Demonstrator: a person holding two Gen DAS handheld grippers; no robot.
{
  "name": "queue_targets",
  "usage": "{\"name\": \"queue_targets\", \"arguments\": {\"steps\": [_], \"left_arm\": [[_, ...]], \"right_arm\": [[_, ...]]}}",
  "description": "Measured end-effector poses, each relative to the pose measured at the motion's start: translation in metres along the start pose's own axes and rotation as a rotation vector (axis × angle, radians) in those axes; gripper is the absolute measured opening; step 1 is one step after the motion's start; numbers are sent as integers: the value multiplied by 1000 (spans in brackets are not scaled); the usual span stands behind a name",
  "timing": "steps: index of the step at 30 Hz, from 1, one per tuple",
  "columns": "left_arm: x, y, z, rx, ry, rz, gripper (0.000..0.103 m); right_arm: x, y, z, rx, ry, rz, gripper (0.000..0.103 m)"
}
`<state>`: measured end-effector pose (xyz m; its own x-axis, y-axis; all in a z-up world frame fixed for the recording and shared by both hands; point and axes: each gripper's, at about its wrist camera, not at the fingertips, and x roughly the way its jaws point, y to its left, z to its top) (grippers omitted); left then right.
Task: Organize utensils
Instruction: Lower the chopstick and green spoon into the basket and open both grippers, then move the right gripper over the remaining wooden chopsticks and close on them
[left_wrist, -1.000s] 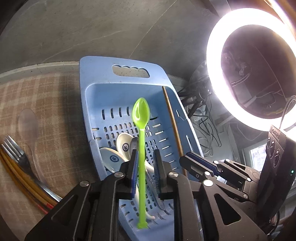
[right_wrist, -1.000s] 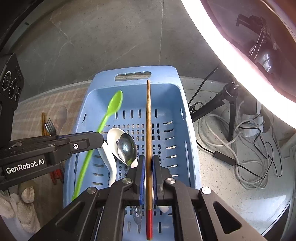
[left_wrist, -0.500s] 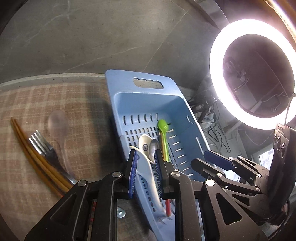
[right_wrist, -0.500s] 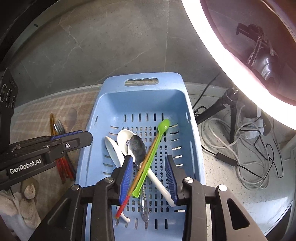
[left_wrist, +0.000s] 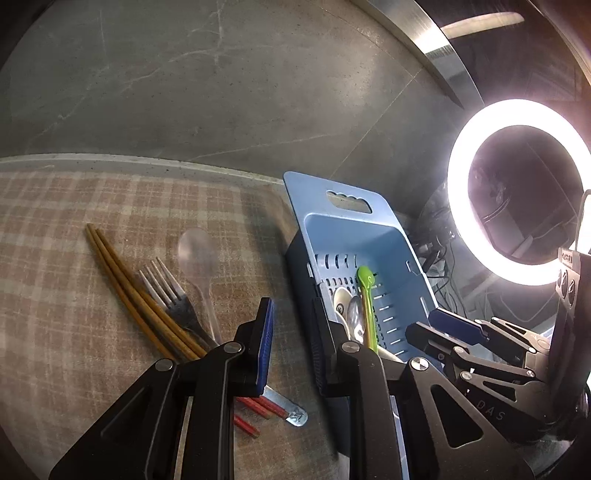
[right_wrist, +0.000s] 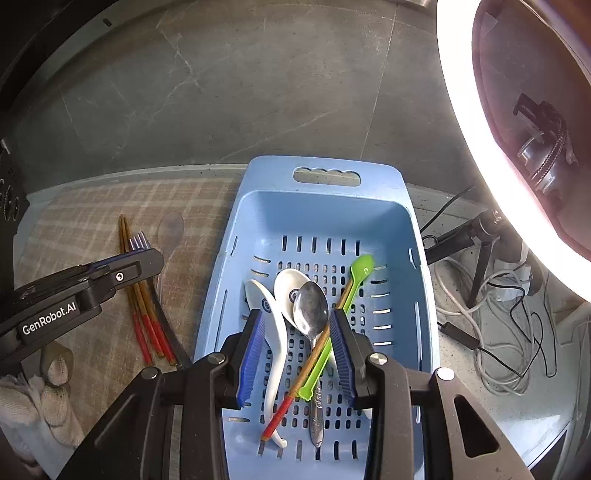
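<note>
1. The right gripper (right_wrist: 298, 347) hangs over the blue basket (right_wrist: 397, 229), jaws spread wide and holding nothing.
2. In the basket lie the green spoon (right_wrist: 354, 280), one chopstick (right_wrist: 295, 391), a metal spoon (right_wrist: 311, 310) and two white spoons (right_wrist: 271, 332), crossed in a pile.
3. The left gripper (left_wrist: 291, 350) is likewise wide and empty, above the cloth (left_wrist: 55, 295).
4. Loose chopsticks (left_wrist: 122, 284), a fork (left_wrist: 170, 295) and what looks like a clear spoon (left_wrist: 195, 254) wait there, probably next.
</note>
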<state>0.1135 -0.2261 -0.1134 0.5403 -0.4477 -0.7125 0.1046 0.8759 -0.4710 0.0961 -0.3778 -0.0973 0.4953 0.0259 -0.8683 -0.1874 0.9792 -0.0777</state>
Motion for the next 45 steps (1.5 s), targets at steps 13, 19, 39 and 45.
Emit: {"name": "queue_targets", "arguments": {"steps": [13, 19, 39, 45], "left_arm": [[-38, 85, 18, -46, 84, -47, 17], [-56, 141, 39, -56, 108, 9, 17], [-80, 207, 49, -80, 145, 58, 17], [-75, 205, 50, -73, 155, 61, 17]], "right_arm": [[-16, 44, -6, 28, -19, 115, 33], [-6, 96, -7, -35, 9, 206, 33], [95, 167, 19, -75, 161, 210, 32], [82, 190, 10, -150, 123, 205, 32]]}}
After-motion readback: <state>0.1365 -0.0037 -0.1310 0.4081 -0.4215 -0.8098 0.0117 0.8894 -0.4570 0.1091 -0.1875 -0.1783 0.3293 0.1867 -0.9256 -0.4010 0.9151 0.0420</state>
